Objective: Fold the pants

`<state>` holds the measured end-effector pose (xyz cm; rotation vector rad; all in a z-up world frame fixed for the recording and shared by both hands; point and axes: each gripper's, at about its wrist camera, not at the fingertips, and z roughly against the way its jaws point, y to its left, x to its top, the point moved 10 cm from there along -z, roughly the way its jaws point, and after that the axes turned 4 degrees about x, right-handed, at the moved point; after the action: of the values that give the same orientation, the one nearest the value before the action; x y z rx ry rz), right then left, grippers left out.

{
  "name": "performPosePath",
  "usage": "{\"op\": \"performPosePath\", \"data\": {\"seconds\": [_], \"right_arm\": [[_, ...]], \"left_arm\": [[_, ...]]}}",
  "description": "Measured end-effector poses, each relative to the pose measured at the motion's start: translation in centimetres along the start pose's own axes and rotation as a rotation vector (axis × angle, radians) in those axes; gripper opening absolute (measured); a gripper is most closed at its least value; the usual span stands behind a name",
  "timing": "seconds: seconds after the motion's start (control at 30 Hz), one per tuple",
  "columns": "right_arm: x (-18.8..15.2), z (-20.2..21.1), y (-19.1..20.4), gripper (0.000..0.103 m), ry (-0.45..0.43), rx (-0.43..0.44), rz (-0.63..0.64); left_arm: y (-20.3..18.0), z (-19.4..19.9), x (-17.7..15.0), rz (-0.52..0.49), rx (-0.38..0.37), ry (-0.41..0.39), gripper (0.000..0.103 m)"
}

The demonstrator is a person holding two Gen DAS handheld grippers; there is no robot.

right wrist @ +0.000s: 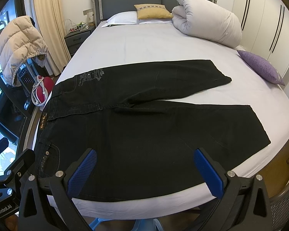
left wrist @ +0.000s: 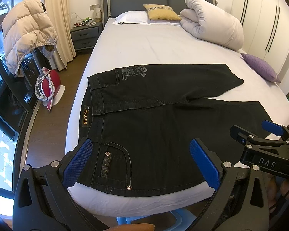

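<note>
The bed carries the black pants, spread flat near its foot edge, waistband left, legs splayed apart rightward. Both the left gripper and right gripper hover over the near leg, fingers apart, holding nothing. Pinching that leg's near edge at two points should carry it evenly over the far leg.

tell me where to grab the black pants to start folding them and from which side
Grip the near edge of the black pants, which lie flat along the bed's front edge, legs spread apart. Coming from the near side, the open left gripper could pinch the waistband by the front pocket and the open right gripper the near leg.
</note>
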<state>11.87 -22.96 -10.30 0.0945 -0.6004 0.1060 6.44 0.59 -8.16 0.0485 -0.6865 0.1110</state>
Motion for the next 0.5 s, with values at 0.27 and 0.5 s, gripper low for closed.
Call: {"op": "performPosePath", "data": {"seconds": [0.27,0.5], "right_arm": [[0.03,-0.01,0.00,0.103,0.001,0.000,0.000],[-0.16,-0.38,0.15,0.103,0.002,-0.001,0.000]], "left_arm": [[0.03,-0.06,0.00,0.000,0.001,0.001,0.103],[-0.03,-0.02,0.05,-0.001,0.001,0.003,0.103]]}}
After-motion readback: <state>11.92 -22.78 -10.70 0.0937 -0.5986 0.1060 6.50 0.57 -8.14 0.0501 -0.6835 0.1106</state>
